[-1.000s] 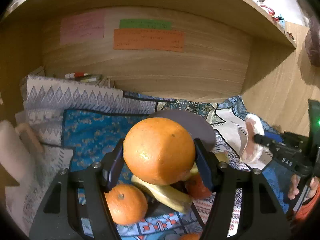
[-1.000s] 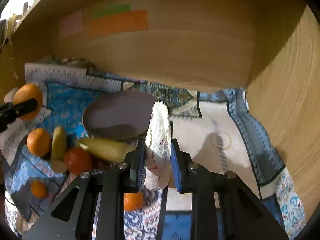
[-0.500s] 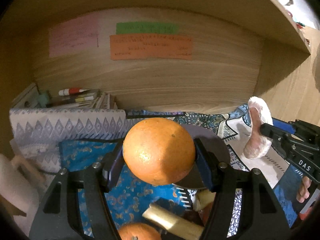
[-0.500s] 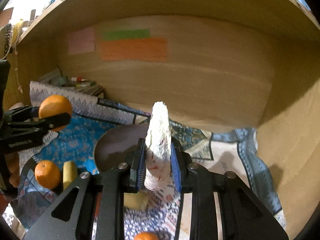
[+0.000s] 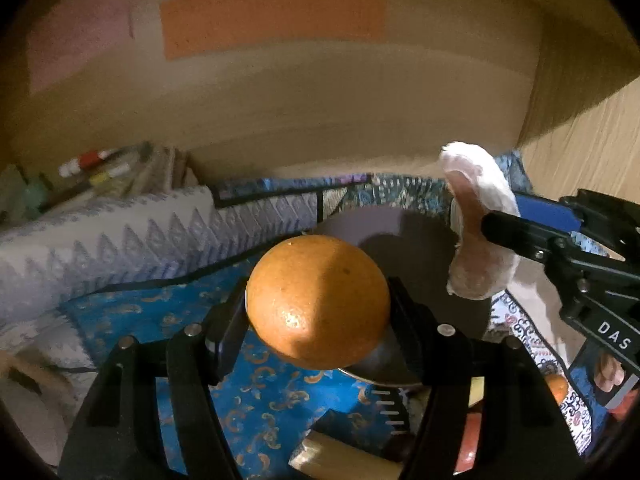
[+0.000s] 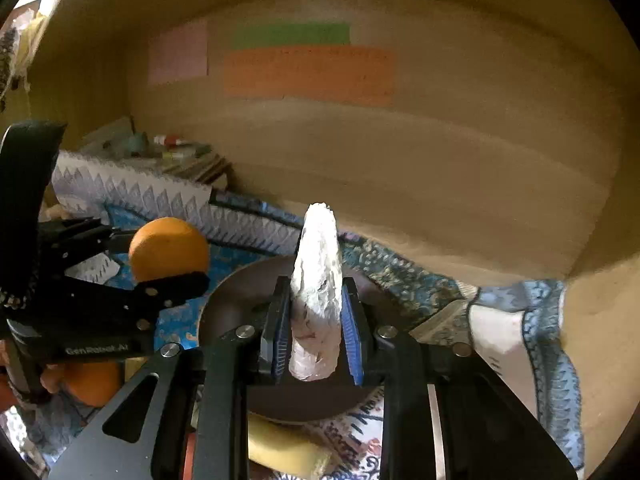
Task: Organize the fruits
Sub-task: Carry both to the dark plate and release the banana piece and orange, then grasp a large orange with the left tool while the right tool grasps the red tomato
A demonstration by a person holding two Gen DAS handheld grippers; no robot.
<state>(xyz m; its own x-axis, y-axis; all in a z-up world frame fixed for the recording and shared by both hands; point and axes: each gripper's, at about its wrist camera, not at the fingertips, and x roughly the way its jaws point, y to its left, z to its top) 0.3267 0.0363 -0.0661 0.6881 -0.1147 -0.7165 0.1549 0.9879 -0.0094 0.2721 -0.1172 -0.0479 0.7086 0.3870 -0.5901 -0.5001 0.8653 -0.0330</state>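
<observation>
left gripper (image 5: 318, 316) clamps round orange fruit (image 5: 318, 300) mid-frame, right gripper (image 6: 316, 328) pinches pale peeled fruit wedge (image 6: 316, 296), both over dark round plate (image 6: 232, 292), prob. for drop-off.

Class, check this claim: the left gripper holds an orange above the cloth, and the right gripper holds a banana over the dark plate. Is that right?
One thing is wrong. The right gripper holds a pale wedge, perhaps peeled fruit, not a banana; the right wrist view shows it above the dark plate. The left gripper does hold the orange above the cloth.
</observation>
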